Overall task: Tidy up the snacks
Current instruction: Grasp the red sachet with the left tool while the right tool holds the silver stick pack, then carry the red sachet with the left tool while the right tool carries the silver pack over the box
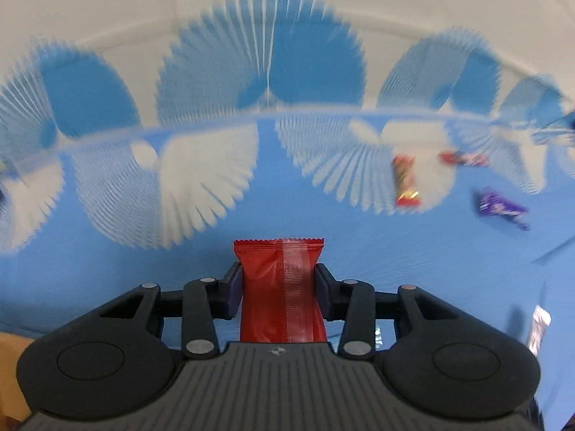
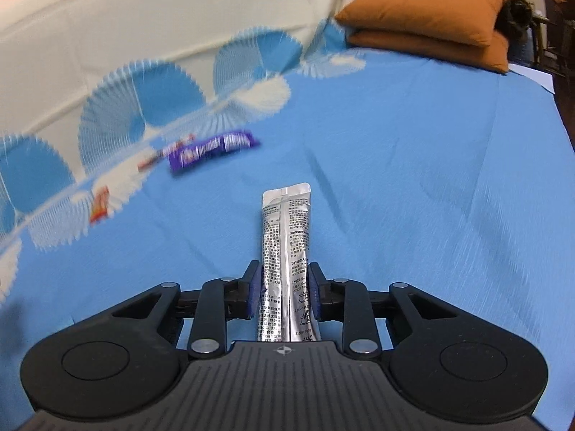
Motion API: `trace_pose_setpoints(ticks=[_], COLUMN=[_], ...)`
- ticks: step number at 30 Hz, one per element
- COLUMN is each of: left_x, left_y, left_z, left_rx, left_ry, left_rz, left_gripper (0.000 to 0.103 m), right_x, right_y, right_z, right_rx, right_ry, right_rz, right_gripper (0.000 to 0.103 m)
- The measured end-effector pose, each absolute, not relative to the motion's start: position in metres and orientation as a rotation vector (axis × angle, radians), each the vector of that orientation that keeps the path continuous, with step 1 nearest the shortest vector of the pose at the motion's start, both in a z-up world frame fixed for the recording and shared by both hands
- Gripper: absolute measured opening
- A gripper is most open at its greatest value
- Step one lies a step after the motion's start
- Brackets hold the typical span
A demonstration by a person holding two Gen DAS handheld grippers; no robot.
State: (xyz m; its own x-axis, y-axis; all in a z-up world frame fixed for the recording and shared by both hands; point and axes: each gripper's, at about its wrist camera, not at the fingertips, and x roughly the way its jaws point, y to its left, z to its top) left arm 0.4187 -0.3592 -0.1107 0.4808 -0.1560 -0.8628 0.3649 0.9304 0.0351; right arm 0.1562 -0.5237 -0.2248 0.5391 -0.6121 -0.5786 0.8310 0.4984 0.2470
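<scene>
Left gripper [image 1: 278,287] pinching red snack packet [image 1: 278,287] mid-frame. Right gripper [image 2: 284,291] clamped on silver sachet [image 2: 285,251]; purple bar [image 2: 212,151] upper left on blue sheet [image 2: 413,161].

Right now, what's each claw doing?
Left gripper: closed on a red foil snack packet.
Right gripper: closed on a silver printed stick sachet.

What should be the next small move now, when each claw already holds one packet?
Probably carry the red packet in the left claw toward the loose snacks, the orange-red bar and purple bar, and set it beside them. Both claws are full; the right claw grips the silver sachet, so neither can pick up more.
</scene>
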Motion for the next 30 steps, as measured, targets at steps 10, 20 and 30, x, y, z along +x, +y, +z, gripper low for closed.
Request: trace_pose_setpoints(ticks=[10, 20, 30], left_x=[0.289, 0.14, 0.032], left_y=[-0.29, -0.175, -0.046], left_z=[0.007, 0.051, 0.028], left_rx=[0.253, 0.216, 0.099], left_ry=[0.826, 0.774, 0.827], left_rz=[-0.373, -0.326, -0.187], left_gripper=[0.046, 0.046, 0.046], right_x=[0.108, -0.011, -0.063], right_y=[-0.493, -0.395, -0.277], right_z=[-0.149, -0.032, -0.015], right_rx=[0.456, 0.32, 0.25], right_ry=[0.37, 0.313, 0.473], right_rz=[-0.81, -0.379, -0.013], right_gripper=[0.029, 0.029, 0.029])
